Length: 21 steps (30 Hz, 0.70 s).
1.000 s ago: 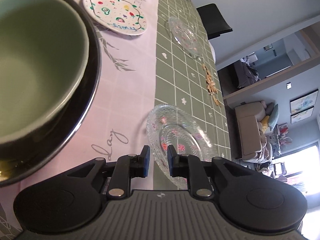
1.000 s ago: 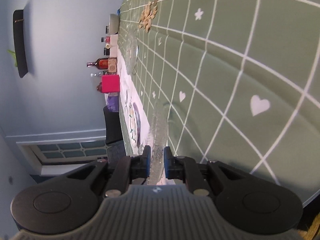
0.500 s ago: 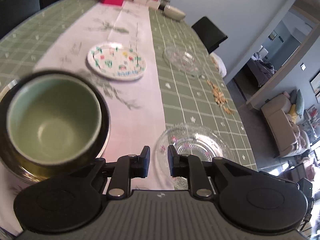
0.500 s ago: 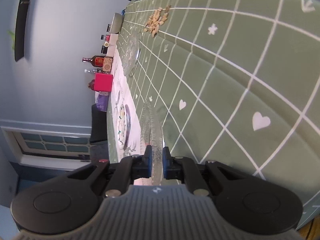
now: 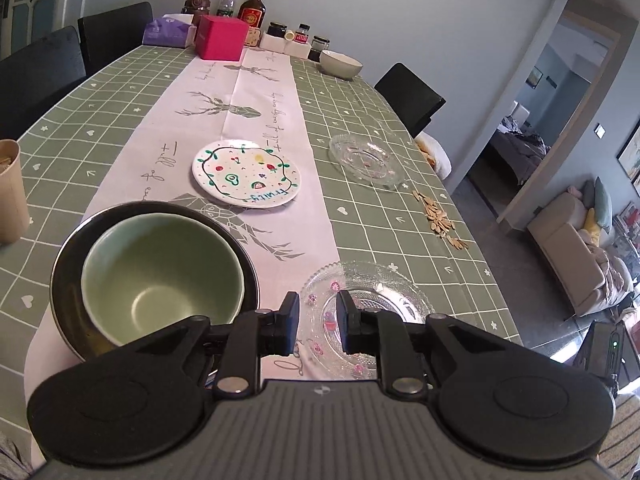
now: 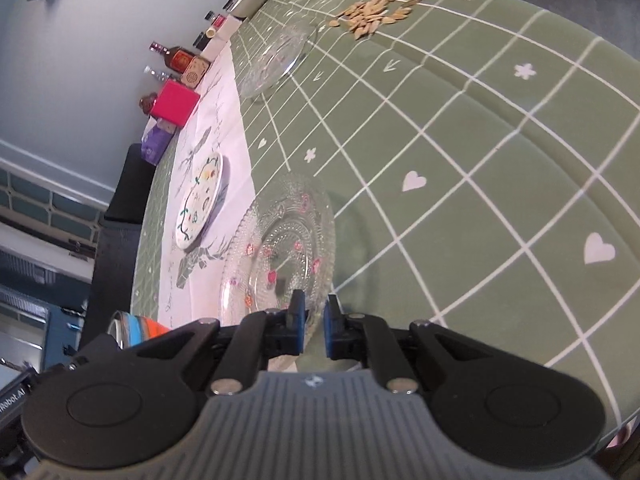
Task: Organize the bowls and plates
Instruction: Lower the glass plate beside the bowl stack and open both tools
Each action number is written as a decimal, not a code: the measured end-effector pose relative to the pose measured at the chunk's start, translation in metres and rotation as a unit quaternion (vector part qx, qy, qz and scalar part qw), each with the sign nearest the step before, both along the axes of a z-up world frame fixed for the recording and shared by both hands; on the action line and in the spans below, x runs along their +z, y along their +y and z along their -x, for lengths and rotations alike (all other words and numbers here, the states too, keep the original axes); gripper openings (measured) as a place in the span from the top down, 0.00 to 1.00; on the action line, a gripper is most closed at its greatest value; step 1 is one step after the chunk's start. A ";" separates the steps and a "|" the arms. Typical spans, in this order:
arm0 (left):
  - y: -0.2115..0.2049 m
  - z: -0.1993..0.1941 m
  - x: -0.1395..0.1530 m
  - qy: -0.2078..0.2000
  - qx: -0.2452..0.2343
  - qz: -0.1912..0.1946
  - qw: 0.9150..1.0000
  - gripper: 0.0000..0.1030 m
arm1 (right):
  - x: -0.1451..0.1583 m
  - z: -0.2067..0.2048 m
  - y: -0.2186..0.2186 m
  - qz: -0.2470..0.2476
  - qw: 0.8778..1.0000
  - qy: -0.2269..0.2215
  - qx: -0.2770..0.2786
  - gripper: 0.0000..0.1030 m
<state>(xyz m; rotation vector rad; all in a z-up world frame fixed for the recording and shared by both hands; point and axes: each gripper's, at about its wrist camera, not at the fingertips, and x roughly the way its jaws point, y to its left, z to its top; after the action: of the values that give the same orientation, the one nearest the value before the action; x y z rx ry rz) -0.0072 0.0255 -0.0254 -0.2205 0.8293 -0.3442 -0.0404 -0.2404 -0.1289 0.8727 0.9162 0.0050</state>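
A pale green bowl point(image 5: 160, 276) sits nested in a black bowl point(image 5: 68, 264) at the near left of the table. My left gripper point(image 5: 318, 320) hovers open and empty just right of them. Beyond lies a painted fruit plate point(image 5: 246, 172) on the white runner. A clear glass plate with pink flowers point(image 5: 372, 284) lies near the table's right front. My right gripper point(image 6: 314, 320) is shut on the near rim of this glass plate point(image 6: 288, 240), which looks tilted over its shadow. A second glass plate point(image 5: 366, 158) rests farther back on the green cloth.
A white bowl point(image 5: 341, 63), a pink box point(image 5: 222, 38), bottles and jars stand at the far end. Seeds point(image 5: 438, 218) lie scattered by the right edge. A paper cup point(image 5: 10, 192) stands at the left edge. Dark chairs point(image 5: 408, 96) surround the table.
The left gripper rose and rolled level, drawing back from the bowls. The right gripper pinched the glass plate's rim tighter and rolled, so the plate now shows more of its face.
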 end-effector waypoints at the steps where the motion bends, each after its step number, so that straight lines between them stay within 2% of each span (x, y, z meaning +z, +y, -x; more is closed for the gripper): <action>1: 0.001 0.000 0.000 0.000 -0.001 0.001 1.000 0.79 | 0.003 -0.001 0.004 0.015 1.000 -0.001 0.009 0.92; 3: 0.002 0.000 0.000 0.002 -0.004 0.005 1.000 0.79 | 0.004 -0.004 0.008 0.016 1.000 -0.002 0.025 0.91; 7: 0.005 0.001 0.000 0.000 -0.001 0.006 1.000 0.79 | -0.011 -0.010 0.009 -0.043 0.998 0.021 0.042 0.91; 9: 0.007 0.000 0.000 0.001 0.003 0.012 1.000 0.79 | -0.014 -0.013 0.013 -0.053 0.997 0.021 0.051 0.91; 15: 0.009 -0.002 -0.001 0.000 0.013 0.009 1.000 0.79 | 0.006 -0.017 0.034 0.044 0.996 0.018 0.071 0.87; 18: 0.008 -0.003 -0.002 0.000 0.015 0.005 1.000 0.79 | 0.015 -0.017 0.046 0.114 0.991 0.019 0.073 0.85; 21: 0.010 -0.003 -0.001 -0.001 0.013 0.013 1.000 0.79 | 0.021 -0.016 0.055 0.162 0.984 0.014 0.078 0.84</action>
<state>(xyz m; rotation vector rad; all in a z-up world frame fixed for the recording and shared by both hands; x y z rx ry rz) -0.0043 0.0352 -0.0267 -0.2552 0.8202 -0.3316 -0.0245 -0.1851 -0.1081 0.4987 0.9774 -0.0207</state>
